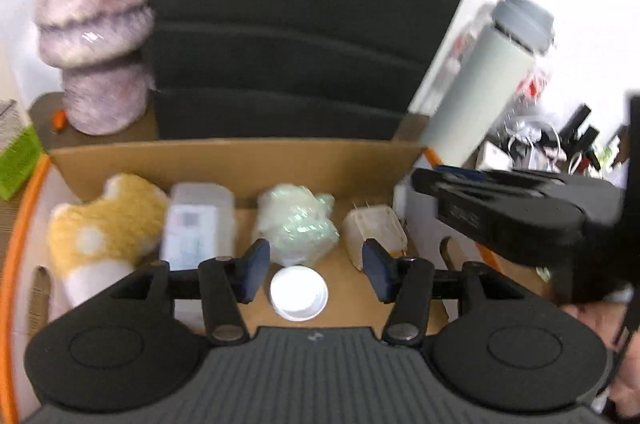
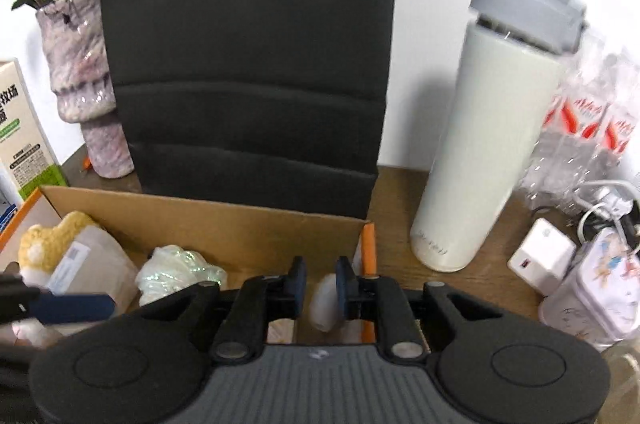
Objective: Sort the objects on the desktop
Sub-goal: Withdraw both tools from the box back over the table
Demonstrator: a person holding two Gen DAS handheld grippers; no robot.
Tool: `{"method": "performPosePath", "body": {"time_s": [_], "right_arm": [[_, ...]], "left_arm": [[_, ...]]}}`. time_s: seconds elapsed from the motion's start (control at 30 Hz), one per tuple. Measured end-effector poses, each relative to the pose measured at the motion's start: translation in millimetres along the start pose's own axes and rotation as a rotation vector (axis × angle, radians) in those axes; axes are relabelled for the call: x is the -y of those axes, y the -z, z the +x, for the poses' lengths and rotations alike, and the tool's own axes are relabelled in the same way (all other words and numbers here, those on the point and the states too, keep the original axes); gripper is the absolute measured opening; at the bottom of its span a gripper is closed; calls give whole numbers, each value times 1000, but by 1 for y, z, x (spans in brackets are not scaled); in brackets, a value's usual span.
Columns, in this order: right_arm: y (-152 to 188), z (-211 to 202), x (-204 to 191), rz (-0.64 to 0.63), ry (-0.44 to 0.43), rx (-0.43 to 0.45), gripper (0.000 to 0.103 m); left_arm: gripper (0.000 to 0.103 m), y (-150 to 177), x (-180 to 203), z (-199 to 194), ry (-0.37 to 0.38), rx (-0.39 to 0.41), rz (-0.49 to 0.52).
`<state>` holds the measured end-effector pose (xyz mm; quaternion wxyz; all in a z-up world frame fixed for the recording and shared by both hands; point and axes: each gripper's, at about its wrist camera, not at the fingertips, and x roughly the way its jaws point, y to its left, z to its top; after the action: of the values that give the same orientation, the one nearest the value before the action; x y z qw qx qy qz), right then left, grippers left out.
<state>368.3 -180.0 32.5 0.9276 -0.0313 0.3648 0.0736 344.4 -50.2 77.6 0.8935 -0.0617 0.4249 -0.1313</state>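
Observation:
A cardboard box (image 1: pixel 240 160) holds a yellow knitted mushroom (image 1: pixel 108 220), a translucent plastic case (image 1: pixel 198 224), a crumpled iridescent bag (image 1: pixel 298 224), a cream plug adapter (image 1: pixel 374 230) and a round white lid (image 1: pixel 299 293). My left gripper (image 1: pixel 316 270) is open above the lid, empty. The right gripper's black body (image 1: pixel 520 212) reaches over the box's right end. In the right wrist view my right gripper (image 2: pixel 321 290) is shut on a small white rounded object (image 2: pixel 326 304) over the box's right edge (image 2: pixel 368 252).
A black chair back (image 2: pixel 248 44) stands behind the box. A tall white bottle (image 2: pixel 488 144), a white charger (image 2: pixel 540 256), cables, a decorated tin (image 2: pixel 600 288) and plastic packets sit on the wooden desk to the right. A mauve vase (image 2: pixel 80 84) and a carton stand to the left.

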Motion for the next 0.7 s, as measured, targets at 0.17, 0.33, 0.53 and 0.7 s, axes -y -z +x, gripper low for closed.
{"method": "performPosePath", "body": {"time_s": [0.17,0.33,0.53,0.7], "right_arm": [[2,-54,-7,-65,2,50,27],[33,-119,-15,-109,-17,105,37],[101,-194,-23,-35,-98,167,51],[183,-241,-38,41,-134,217,62]], "left_arm": [[71,6,-10,-34,-51,22,-10],[86,51,-16,-86,-118,67,27],[99,135,-15,-156,-60,172,21],[101,220,-5,-185,-93,225,17]]}}
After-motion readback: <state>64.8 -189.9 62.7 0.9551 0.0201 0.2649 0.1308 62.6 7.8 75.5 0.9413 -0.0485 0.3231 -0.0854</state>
